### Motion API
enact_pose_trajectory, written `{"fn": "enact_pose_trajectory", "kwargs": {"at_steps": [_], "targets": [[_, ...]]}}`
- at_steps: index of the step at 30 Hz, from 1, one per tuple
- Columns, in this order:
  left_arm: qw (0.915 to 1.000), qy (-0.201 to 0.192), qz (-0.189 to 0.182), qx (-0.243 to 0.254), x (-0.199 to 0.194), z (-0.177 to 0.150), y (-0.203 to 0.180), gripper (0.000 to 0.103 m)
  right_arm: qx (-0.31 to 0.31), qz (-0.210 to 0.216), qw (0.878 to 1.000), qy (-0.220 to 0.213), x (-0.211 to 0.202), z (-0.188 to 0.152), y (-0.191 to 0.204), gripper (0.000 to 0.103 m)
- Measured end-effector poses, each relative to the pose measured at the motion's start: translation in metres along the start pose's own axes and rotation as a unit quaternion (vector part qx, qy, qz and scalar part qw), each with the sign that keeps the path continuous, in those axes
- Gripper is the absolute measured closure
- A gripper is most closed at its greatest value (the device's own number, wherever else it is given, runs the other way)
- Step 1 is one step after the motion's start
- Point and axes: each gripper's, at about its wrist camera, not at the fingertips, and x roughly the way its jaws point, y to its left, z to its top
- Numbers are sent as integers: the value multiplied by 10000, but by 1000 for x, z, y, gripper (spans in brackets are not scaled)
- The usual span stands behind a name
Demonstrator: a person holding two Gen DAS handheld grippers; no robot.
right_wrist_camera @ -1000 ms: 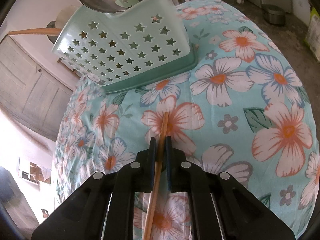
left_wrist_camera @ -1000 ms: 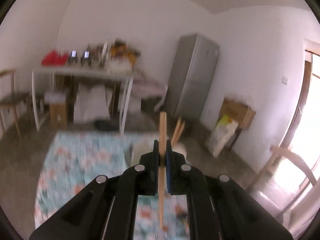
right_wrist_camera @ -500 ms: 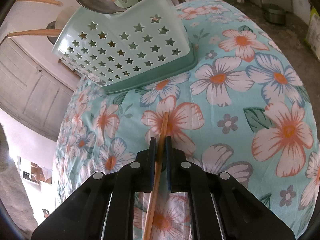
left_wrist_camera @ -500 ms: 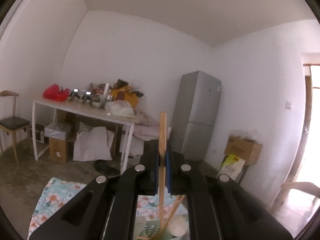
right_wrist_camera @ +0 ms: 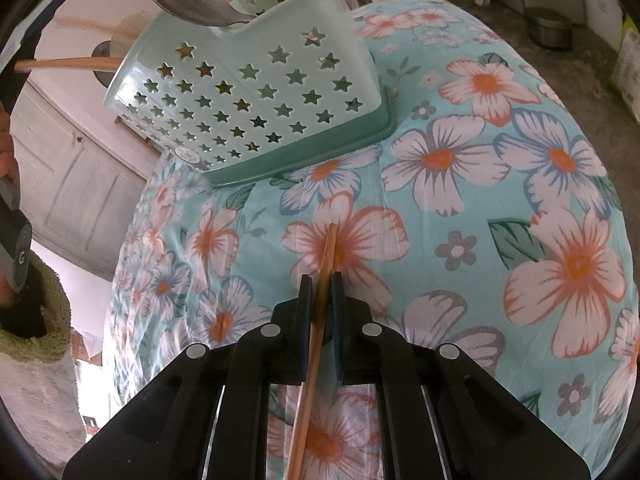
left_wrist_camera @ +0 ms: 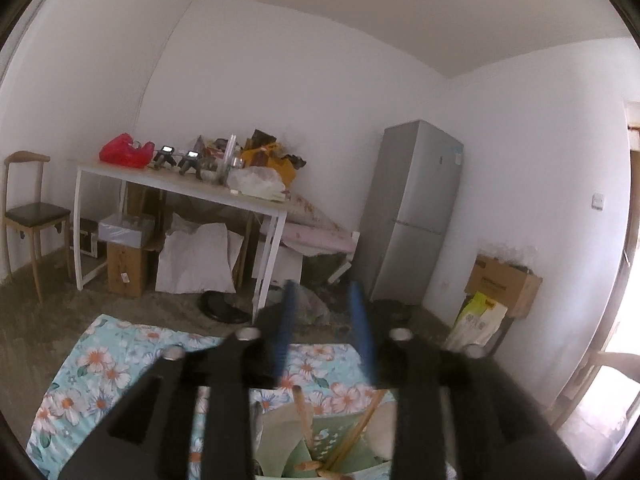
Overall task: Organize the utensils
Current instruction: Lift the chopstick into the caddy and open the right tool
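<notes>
On the floral desk (right_wrist_camera: 500, 128), the right gripper (right_wrist_camera: 320, 300) clamps a chopstick (right_wrist_camera: 320, 312), long axis pointing up-left toward the star-pierced holder (right_wrist_camera: 256, 96). Above that holder, the left gripper (left_wrist_camera: 324, 332), jaws just opened, holds nothing.

soft daylight fills both fisheye views, with dark, curved edges. glare burns out the doorway (left_wrist_camera: 624, 344) at right. the left gripper (left_wrist_camera: 324, 332) is motion-blurred; the floral cloth (right_wrist_camera: 480, 184) is sharp and evenly lit.

Our left gripper (left_wrist_camera: 322, 304) has just been opening, nothing between its jaws, with chopsticks (left_wrist_camera: 356, 436) in the green holder (left_wrist_camera: 324, 436) below.
</notes>
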Motion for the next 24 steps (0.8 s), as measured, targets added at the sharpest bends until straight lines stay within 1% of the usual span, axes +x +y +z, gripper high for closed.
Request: {"fn": "enact_pose_trajectory", "kwargs": {"at_steps": [1, 3, 6, 10, 12, 15, 18, 21, 24], "targets": [[10000, -40, 7, -11, -3, 2, 1, 65, -2, -6, 10000, 1, 0, 0, 1, 97], [10000, -89, 24, -1, -10, 5, 1, 61, -14, -24, 10000, -4, 1, 1, 2, 97], [9999, -38, 90, 49, -22, 6, 1, 53, -53, -48, 10000, -16, 2, 1, 5, 96], [9995, 193, 191, 159, -46, 0, 2, 45, -68, -25, 10000, -49, -3, 3, 6, 96], [9989, 349, 259, 197, -59, -7, 4, 40, -71, 43, 9999, -143, -11, 3, 6, 98], [9970, 635, 416, 123, -80, -26, 13, 35, -140, 169, 9992, -348, -32, 6, 10, 98], [9928, 1040, 585, 49, -93, -56, 25, 30, -309, 217, 9974, -610, -57, 10, 18, 98], [9842, 1566, 826, 44, -104, -96, 33, 26, -511, 243, 9938, -958, -86, 15, 30, 99], [9773, 1895, 940, -120, -109, -123, 39, 22, -713, 288, 9874, -1382, -116, 23, 45, 99]]}}
